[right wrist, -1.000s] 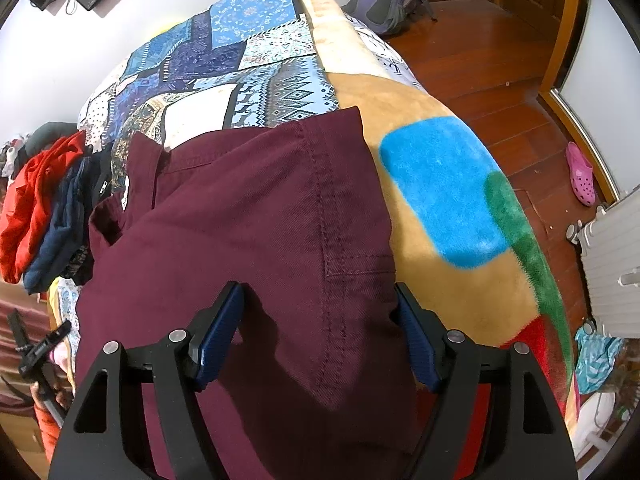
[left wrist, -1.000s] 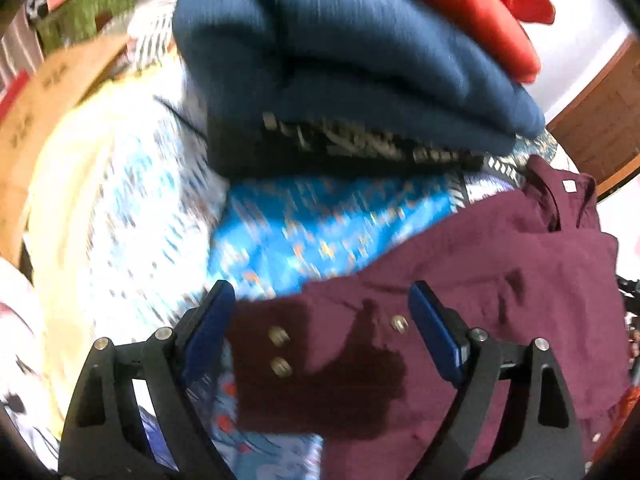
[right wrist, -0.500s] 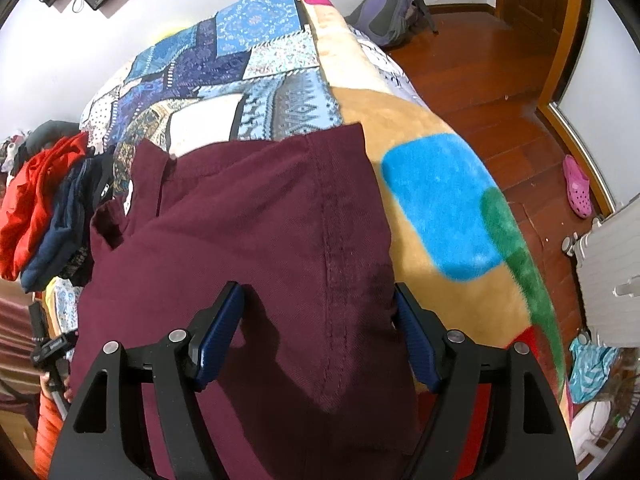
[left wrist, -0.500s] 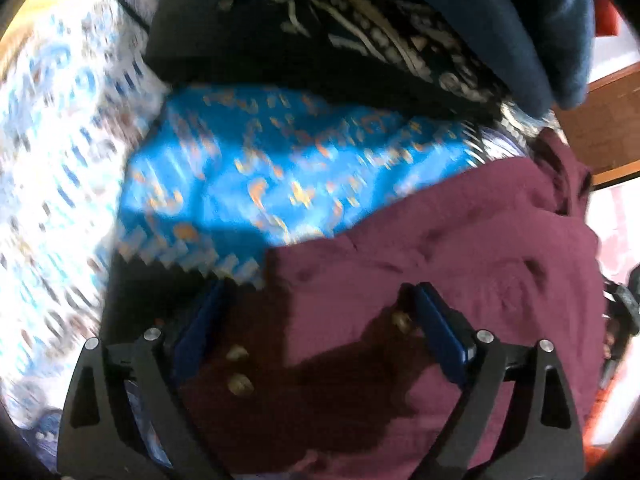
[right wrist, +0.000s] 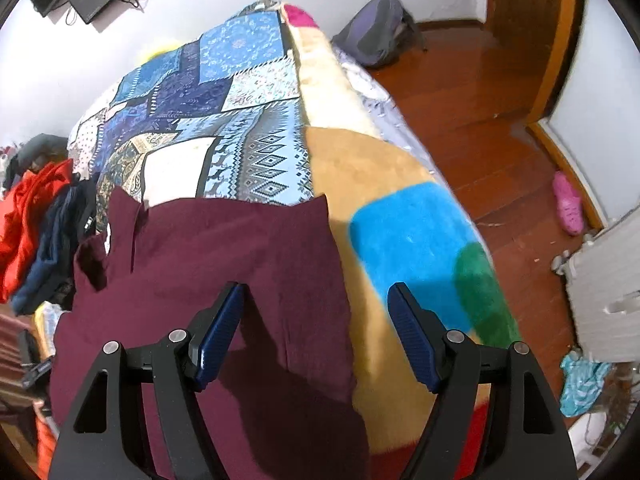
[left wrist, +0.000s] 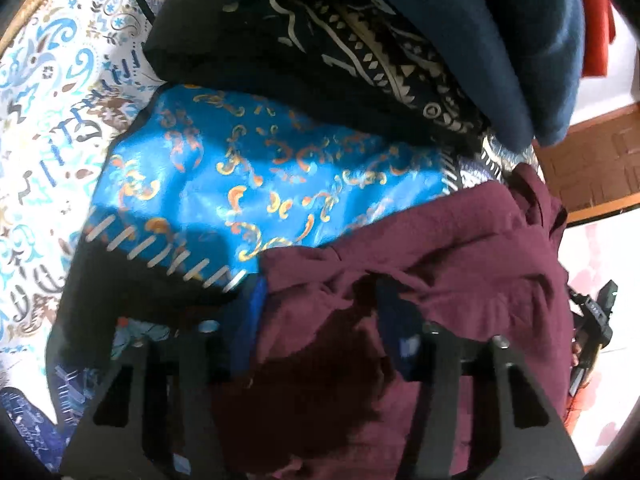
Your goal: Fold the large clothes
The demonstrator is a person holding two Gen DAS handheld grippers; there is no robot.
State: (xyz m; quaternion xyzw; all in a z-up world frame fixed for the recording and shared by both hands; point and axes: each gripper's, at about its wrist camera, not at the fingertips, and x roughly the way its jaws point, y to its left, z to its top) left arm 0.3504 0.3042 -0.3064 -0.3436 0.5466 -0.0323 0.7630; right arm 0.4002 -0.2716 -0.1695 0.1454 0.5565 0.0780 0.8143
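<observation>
A maroon shirt (left wrist: 460,248) lies spread on the bed, its collar toward the clothes pile. In the left wrist view my left gripper (left wrist: 320,312) is at the shirt's sleeve end; its jaws are closing and the maroon cloth bunches in folds between the blue pads (left wrist: 250,312). In the right wrist view the maroon shirt (right wrist: 240,248) lies flat. My right gripper (right wrist: 316,332) hovers open over its right edge, one finger above the shirt and the other above the fleece blanket (right wrist: 400,232). Nothing is pinched there.
A pile of folded clothes, navy (left wrist: 520,40), black patterned and red (right wrist: 32,220), sits at the shirt's collar end. A bright blue patterned cloth (left wrist: 240,184) lies beside the sleeve. The patchwork quilt (right wrist: 248,120) stretches beyond. A backpack (right wrist: 376,32), pink shoe (right wrist: 568,204) and radiator (right wrist: 608,280) stand on the wooden floor.
My left gripper dropped onto the sleeve end and its jaws narrowed, gathering the maroon cloth. My right gripper slid right, so the shirt's edge now lies between its open fingers.
</observation>
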